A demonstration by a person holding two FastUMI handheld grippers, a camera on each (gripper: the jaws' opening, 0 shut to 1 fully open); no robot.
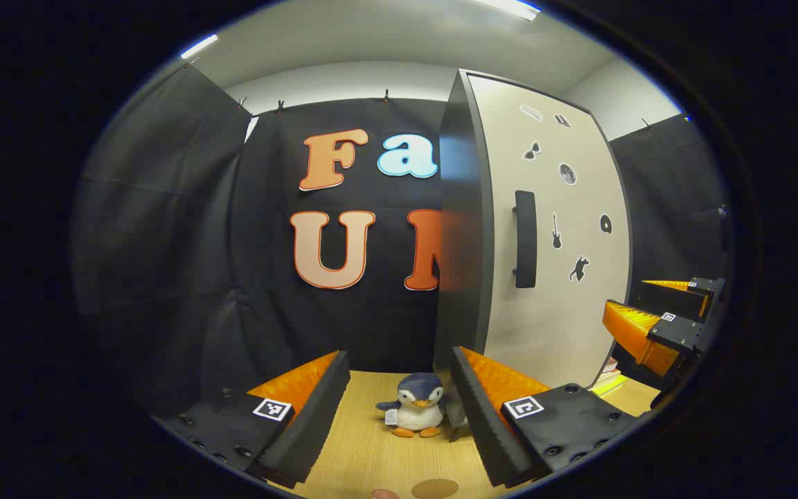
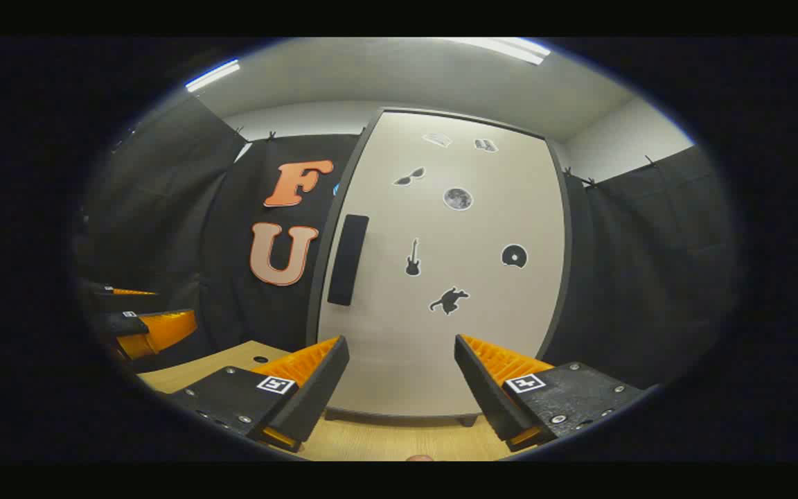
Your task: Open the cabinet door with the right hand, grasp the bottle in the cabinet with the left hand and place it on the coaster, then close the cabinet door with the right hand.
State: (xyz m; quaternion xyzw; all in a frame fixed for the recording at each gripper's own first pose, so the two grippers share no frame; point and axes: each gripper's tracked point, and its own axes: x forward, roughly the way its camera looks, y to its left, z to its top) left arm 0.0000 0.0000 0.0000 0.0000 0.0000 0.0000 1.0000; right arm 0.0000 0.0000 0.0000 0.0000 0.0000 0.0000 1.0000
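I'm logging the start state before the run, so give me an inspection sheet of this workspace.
Surface: light wooden table, a small dark hole in its top.
Job's things: cabinet door closed, dark handle at its left edge; round coaster near the front; bottle not visible.
Clutter: plush penguin beside the cabinet; books.
Grippers: left tongs open, empty; right tongs open, facing the door.
Cables: nothing seen.
Surroundings: black cloth walls, ceiling lights.
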